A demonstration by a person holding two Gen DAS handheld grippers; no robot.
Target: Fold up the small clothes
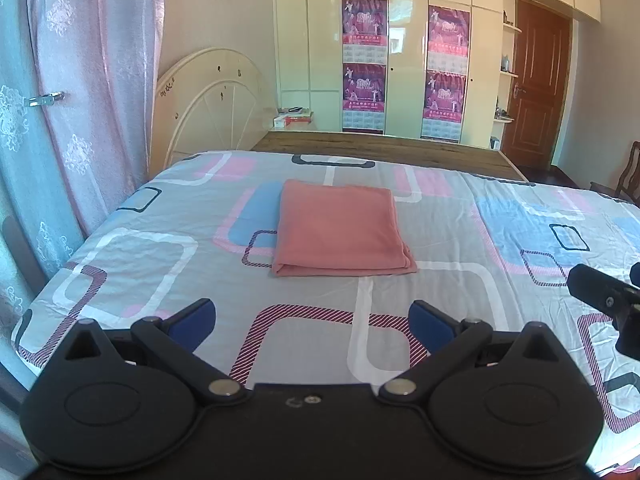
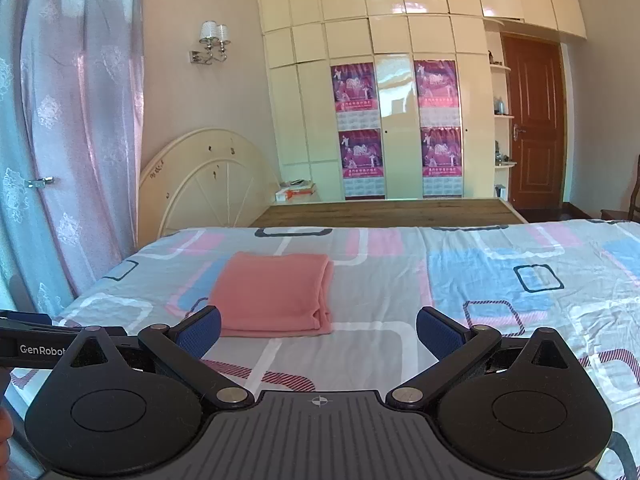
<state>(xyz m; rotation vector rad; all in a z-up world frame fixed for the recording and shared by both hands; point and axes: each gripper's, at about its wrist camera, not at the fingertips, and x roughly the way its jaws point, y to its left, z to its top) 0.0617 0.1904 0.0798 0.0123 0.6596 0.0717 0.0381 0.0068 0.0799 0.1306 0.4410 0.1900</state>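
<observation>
A pink cloth (image 1: 340, 230) lies folded into a neat rectangle on the patterned bedsheet (image 1: 120, 264); it also shows in the right wrist view (image 2: 272, 294). My left gripper (image 1: 312, 320) is open and empty, held above the sheet a short way in front of the cloth. My right gripper (image 2: 318, 330) is open and empty, held in front of the cloth and to its right. Part of the right gripper shows at the right edge of the left wrist view (image 1: 604, 292).
The bed's bare wooden base (image 1: 380, 148) lies beyond the sheet. A cream headboard (image 1: 212, 100) leans on the far wall beside a pink curtain (image 1: 96, 80). A wardrobe (image 1: 404, 60) with posters and a brown door (image 1: 536, 84) stand behind. A wooden chair (image 1: 628, 176) stands at the right.
</observation>
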